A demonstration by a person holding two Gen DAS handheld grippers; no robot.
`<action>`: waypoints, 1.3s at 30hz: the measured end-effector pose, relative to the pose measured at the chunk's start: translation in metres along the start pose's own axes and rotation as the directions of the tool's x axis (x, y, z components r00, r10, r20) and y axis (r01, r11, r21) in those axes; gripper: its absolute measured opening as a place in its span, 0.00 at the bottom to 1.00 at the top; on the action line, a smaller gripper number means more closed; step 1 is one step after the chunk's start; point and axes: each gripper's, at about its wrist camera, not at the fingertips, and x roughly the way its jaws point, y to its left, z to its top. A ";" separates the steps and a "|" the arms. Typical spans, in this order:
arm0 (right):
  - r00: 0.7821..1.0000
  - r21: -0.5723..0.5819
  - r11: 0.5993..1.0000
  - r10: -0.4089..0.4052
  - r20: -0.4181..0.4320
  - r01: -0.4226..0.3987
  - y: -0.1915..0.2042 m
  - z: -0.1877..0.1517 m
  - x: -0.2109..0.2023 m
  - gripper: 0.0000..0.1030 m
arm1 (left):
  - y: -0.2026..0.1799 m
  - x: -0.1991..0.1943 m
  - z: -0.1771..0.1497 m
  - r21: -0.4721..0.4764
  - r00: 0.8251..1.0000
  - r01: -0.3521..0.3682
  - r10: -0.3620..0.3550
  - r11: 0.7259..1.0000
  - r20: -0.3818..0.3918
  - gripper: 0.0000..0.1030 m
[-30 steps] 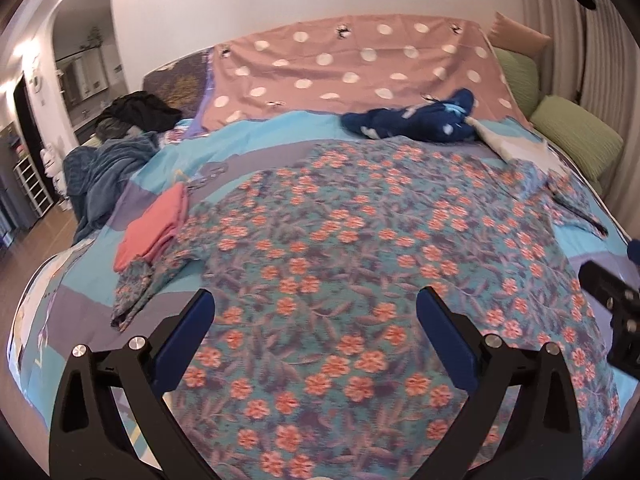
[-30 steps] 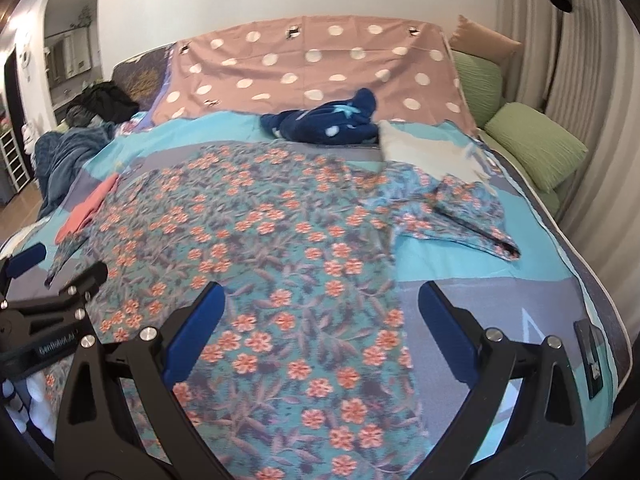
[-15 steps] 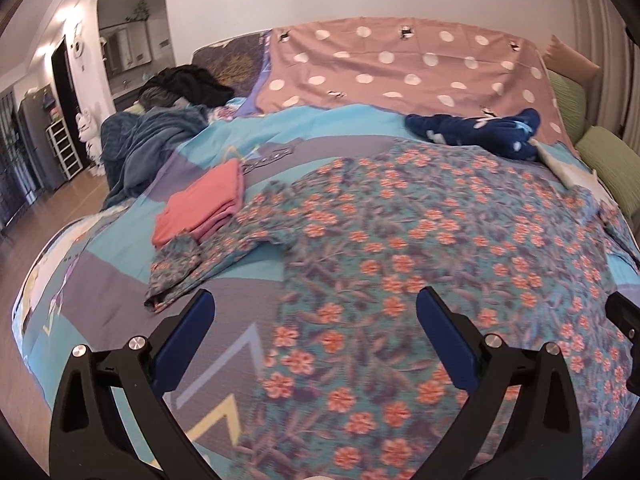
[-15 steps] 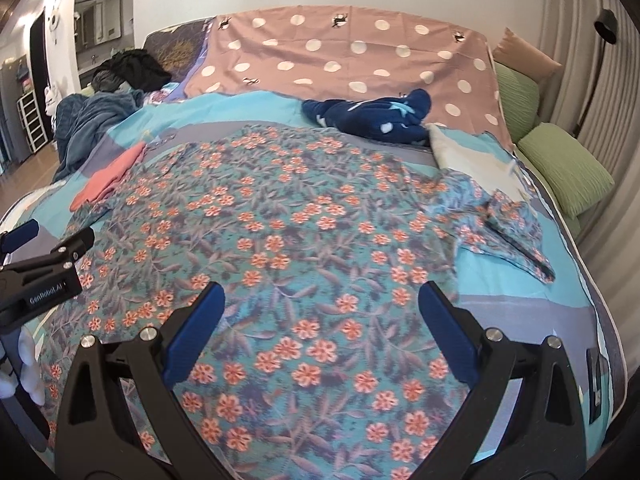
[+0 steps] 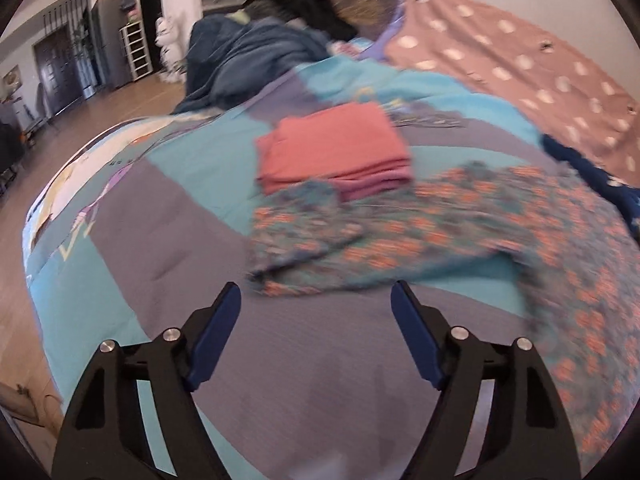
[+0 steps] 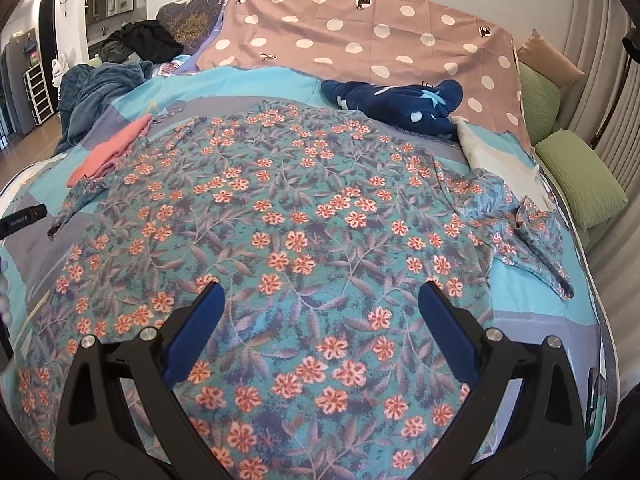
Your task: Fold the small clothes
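Teal cloth strewn with orange flowers, the floral shirt (image 6: 288,240) lies spread flat across the middle of the bed (image 6: 532,296), filling most of the right wrist view. Its right sleeve (image 6: 532,236) is bunched near the bed's right edge. Its left sleeve (image 5: 304,240) reaches out to the left and touches the near edge of a folded coral garment (image 5: 332,148) that sits on the patchwork quilt (image 5: 168,232).

The left gripper (image 5: 316,304) hangs just near of that sleeve's end, over bare grey quilt, its blue pads spread wide and holding nothing; this view is blurred. The right gripper (image 6: 320,300) hovers over the near part of the shirt's body, likewise wide open and empty.

At the far side a navy starred garment (image 6: 400,104) rests against a pink polka-dot sheet (image 6: 360,32). Green cushions (image 6: 576,176) line the right side, and a dark blue blanket (image 6: 96,88) is heaped at the far left.
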 end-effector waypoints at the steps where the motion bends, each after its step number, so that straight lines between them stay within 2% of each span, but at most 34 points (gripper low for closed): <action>1: 1.000 0.002 1.000 -0.001 -0.004 0.001 0.000 0.001 0.002 0.96 | 0.005 0.010 0.006 0.007 1.000 -0.014 0.014 1.000 -0.017 0.74; 3: 1.000 0.005 1.000 0.000 -0.015 0.001 0.000 0.003 0.007 0.96 | 0.008 0.025 0.015 0.005 0.999 0.020 -0.020 1.000 -0.049 0.70; 5: 1.000 0.008 1.000 0.000 -0.030 0.000 0.001 0.004 0.012 0.96 | 0.007 0.043 0.028 -0.018 0.990 0.095 -0.096 0.995 -0.099 0.67; 10: 0.999 0.014 1.000 0.000 -0.052 0.001 0.003 0.005 0.019 0.96 | -0.022 0.076 0.041 0.047 0.980 0.128 -0.119 0.991 -0.160 0.66; 13: 0.998 0.018 1.000 -0.011 -0.055 0.012 -0.001 0.004 0.020 0.96 | -0.029 0.100 0.040 0.059 0.970 0.121 -0.105 0.991 -0.219 0.49; 15: 0.998 0.026 1.000 -0.017 -0.059 0.018 -0.004 0.004 0.021 0.96 | -0.025 0.112 0.039 0.012 0.960 0.131 -0.123 0.991 -0.251 0.27; 16: 0.998 0.031 0.999 -0.021 -0.063 0.023 -0.006 0.003 0.022 0.96 | -0.021 0.117 0.039 -0.023 0.955 0.155 -0.155 0.988 -0.253 0.18; 17: 0.998 0.035 0.999 -0.023 -0.066 0.025 -0.007 0.003 0.022 0.96 | -0.016 0.119 0.040 -0.058 0.950 0.179 -0.188 0.982 -0.249 0.04; 19: 0.997 0.043 0.999 -0.022 -0.072 0.025 -0.010 0.003 0.023 0.96 | -0.010 0.115 0.042 -0.096 0.952 0.187 -0.204 0.978 -0.229 0.03; 22: 0.997 0.046 0.999 -0.017 -0.070 0.020 -0.013 0.004 0.024 0.96 | -0.010 0.086 0.052 -0.112 0.954 0.245 -0.260 0.963 -0.147 0.03; 24: 0.998 0.046 0.999 -0.014 -0.066 0.017 -0.014 0.006 0.025 0.96 | -0.017 0.059 0.062 -0.105 0.944 0.309 -0.318 0.945 -0.086 0.03; 27: 0.998 0.063 0.998 -0.001 -0.056 0.005 -0.016 0.011 0.026 0.96 | -0.054 0.000 0.075 -0.001 0.902 0.432 -0.432 0.902 0.010 0.03; 30: 0.999 0.096 0.995 0.021 -0.039 -0.018 -0.021 0.015 0.023 0.96 | -0.108 -0.053 0.076 0.139 0.833 0.540 -0.551 0.830 0.050 0.03; 31: 0.999 0.104 0.994 0.025 -0.036 -0.021 -0.023 0.015 0.023 0.96 | -0.133 -0.071 0.071 0.191 0.799 0.582 -0.599 0.791 0.047 0.03; 33: 0.999 0.126 0.992 0.035 -0.033 -0.030 -0.031 0.016 0.022 0.96 | -0.168 -0.090 0.057 0.252 0.751 0.635 -0.660 0.730 0.018 0.04; 35: 0.998 0.161 0.986 0.054 -0.040 -0.047 -0.043 0.014 0.022 0.96 | -0.208 -0.098 0.032 0.288 0.685 0.709 -0.726 0.644 -0.065 0.04; 37: 0.993 0.207 0.975 0.095 -0.063 -0.080 -0.059 0.011 0.026 0.96 | -0.237 -0.098 0.005 0.322 0.656 0.739 -0.740 0.591 -0.148 0.04; 39: 0.986 0.243 0.963 0.143 -0.085 -0.118 -0.070 0.011 0.030 0.92 | -0.258 -0.089 -0.018 0.356 0.674 0.727 -0.710 0.587 -0.207 0.04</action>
